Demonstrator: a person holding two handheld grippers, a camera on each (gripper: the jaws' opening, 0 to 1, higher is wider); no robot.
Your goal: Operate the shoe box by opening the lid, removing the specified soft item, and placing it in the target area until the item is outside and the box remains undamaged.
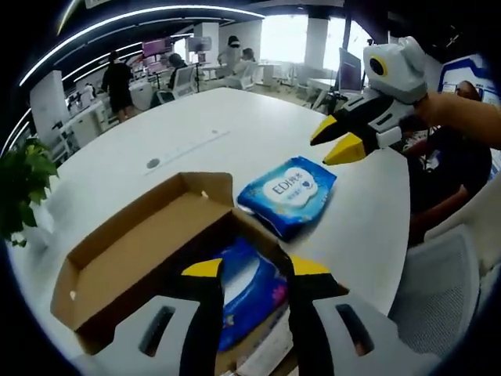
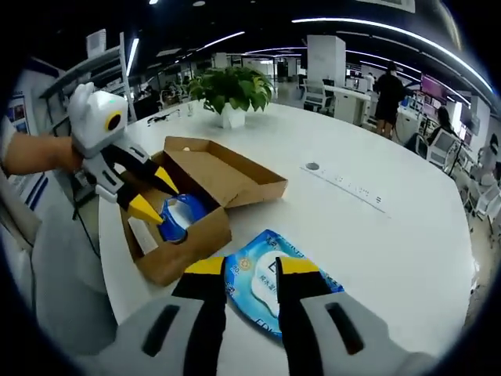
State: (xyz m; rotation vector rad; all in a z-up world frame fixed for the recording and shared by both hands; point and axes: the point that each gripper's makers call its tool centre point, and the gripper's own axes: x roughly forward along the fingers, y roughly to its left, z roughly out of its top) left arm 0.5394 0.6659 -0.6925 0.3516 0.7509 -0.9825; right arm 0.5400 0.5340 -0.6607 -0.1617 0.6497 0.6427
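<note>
Two blue soft packs visible: one wipes pack (image 1: 288, 190) lies flat on the white bench (image 1: 196, 125) just beside the shoe box (image 1: 141, 243), a second blue pack (image 1: 246, 290) sits inside the box. Lid (image 2: 227, 176) is already folded open, cardboard looks intact. Left gripper (image 1: 252, 269) hovers over the box interior, jaws parted, holding nothing; seen from the right gripper view its tips are near the pack inside. Right gripper (image 2: 252, 266) jaws apart and empty, above the pack on the bench. Judged step: one item is out, left side is going in for the second. Next move likely needs lowering between the box walls, closing on the soft pack, lifting straight up without snagging the near wall. Bench beyond the box is wide and bare; bench edge is close on the person's side, potted plant (image 2: 231, 90) stands well apart.
</note>
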